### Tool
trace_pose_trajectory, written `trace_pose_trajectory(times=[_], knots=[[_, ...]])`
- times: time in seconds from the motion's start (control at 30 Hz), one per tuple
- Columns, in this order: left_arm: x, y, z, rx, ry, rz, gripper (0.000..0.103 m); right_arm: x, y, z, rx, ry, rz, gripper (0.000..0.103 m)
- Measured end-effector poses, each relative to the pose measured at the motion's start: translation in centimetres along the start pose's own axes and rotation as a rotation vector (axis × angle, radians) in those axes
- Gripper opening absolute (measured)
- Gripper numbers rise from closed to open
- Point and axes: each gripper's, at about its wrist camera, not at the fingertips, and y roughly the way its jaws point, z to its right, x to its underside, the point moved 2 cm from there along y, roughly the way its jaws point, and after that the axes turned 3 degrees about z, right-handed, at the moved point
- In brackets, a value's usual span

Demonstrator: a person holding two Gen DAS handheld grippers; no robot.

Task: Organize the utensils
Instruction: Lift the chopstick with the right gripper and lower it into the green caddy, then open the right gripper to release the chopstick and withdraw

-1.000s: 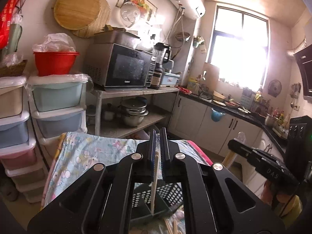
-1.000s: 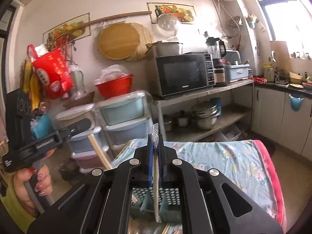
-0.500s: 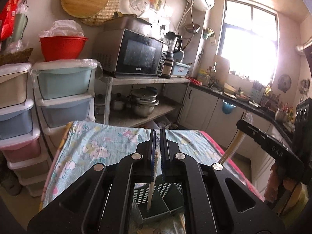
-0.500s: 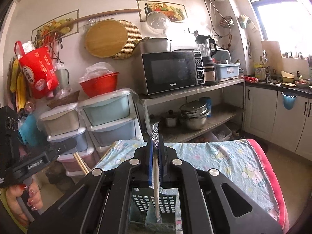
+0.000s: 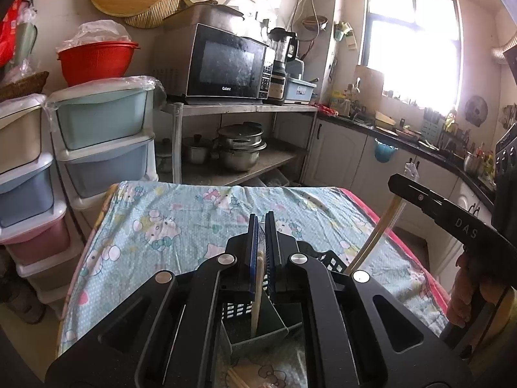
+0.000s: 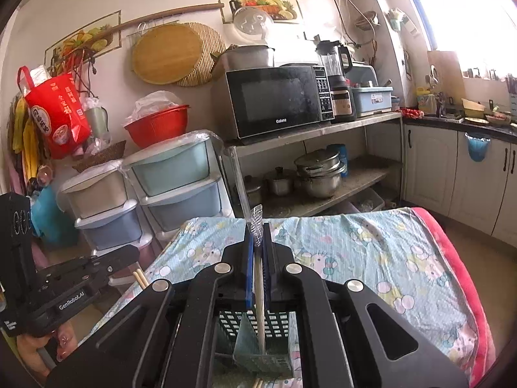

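Two pairs of chopsticks are held above a dark slotted basket (image 6: pixel 258 326) that stands on the cloth-covered counter (image 5: pixel 194 223). The left tongs (image 5: pixel 261 258) are pressed together on a pale pair of chopsticks (image 5: pixel 257 304), whose lower end hangs inside a grey-green compartment of the basket. The right tongs (image 6: pixel 257 265) are likewise pinched shut on a wrapped pair (image 6: pixel 260 310), a clear dotted wrapper tip standing up above the pads and the lower end reaching down into a neighbouring compartment, close to a divider. More chopsticks (image 5: pixel 239 378) lie loose on the counter just in front of the basket.

Several things could go wrong from here. If either pair is let go while tilted, it may lean on the basket wall and tip out, or land across a divider instead of inside one cell. The basket looks light, so a stick pressed against a wall or divider could push it along the cloth or topple it. With both tongs working over the same small basket, a knock between them is possible, and one pair could be jarred loose. The wrapper could catch on the pads as they part and drag the right pair back up.
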Motion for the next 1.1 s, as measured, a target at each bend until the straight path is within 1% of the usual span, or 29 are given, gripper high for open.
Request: trace_pose_trajectory(times=[0.2, 0.27, 0.33, 0.4, 0.47, 0.53, 0.67, 0.7, 0.73, 0.77, 0.87, 0.93, 1.07, 1.1], knots=[[0.8, 0.0, 0.2, -0.010, 0.012, -0.003, 0.003, 0.9, -0.3, 0.3, 0.004, 0.009, -0.013, 0.006], [1.0, 0.0, 0.2, -0.013, 0.015, -0.003, 0.003, 1.2, -0.4, 0.4, 0.005, 0.011, -0.017, 0.011], [1.0, -0.1, 0.2, -0.016, 0.016, 0.002, 0.003, 1.4, -0.5, 0.6, 0.008, 0.018, -0.023, 0.024], [1.1, -0.2, 0.2, -0.018, 0.016, 0.003, 0.003, 1.7, -0.8, 0.7, 0.006, 0.024, -0.027, 0.025], [1.2, -0.4, 0.1, -0.020, 0.013, 0.006, 0.003, 1.8, -1.1, 0.9, 0.004, 0.030, -0.032, 0.030], [1.3, -0.5, -0.2, -0.027, 0.007, 0.007, 0.003, 1.9, -1.6, 0.9, 0.005, 0.030, -0.028, 0.040], [1.3, -0.9, -0.6, -0.033, -0.007, 0.008, 0.004, 2.4, -2.7, 0.9, 0.023, 0.010, -0.019, 0.047], [1.4, -1.0, -0.8, -0.036, -0.010, 0.008, 0.008, 2.5, -2.9, 0.8, 0.028, 0.006, -0.018, 0.049], [1.4, -1.0, -0.8, -0.040, -0.012, 0.008, 0.015, 2.5, -3.1, 0.8, 0.031, 0.003, -0.018, 0.051], [1.5, -1.2, -0.7, -0.044, -0.013, 0.008, 0.018, 2.6, -3.3, 0.8, 0.036, -0.004, -0.017, 0.051], [1.8, -1.6, -0.7, -0.053, -0.015, 0.015, 0.025, 2.9, -3.8, 0.8, 0.051, -0.021, -0.011, 0.055], [2.0, -1.8, -0.7, -0.056, -0.017, 0.020, 0.033, 3.1, -4.1, 0.7, 0.062, -0.033, -0.007, 0.058], [2.4, -2.5, -0.8, -0.066, -0.026, 0.035, 0.043, 3.6, -4.8, 0.6, 0.073, -0.045, 0.001, 0.063], [2.4, -2.7, -0.9, -0.066, -0.030, 0.039, 0.047, 3.7, -4.9, 0.5, 0.072, -0.046, 0.002, 0.065]])
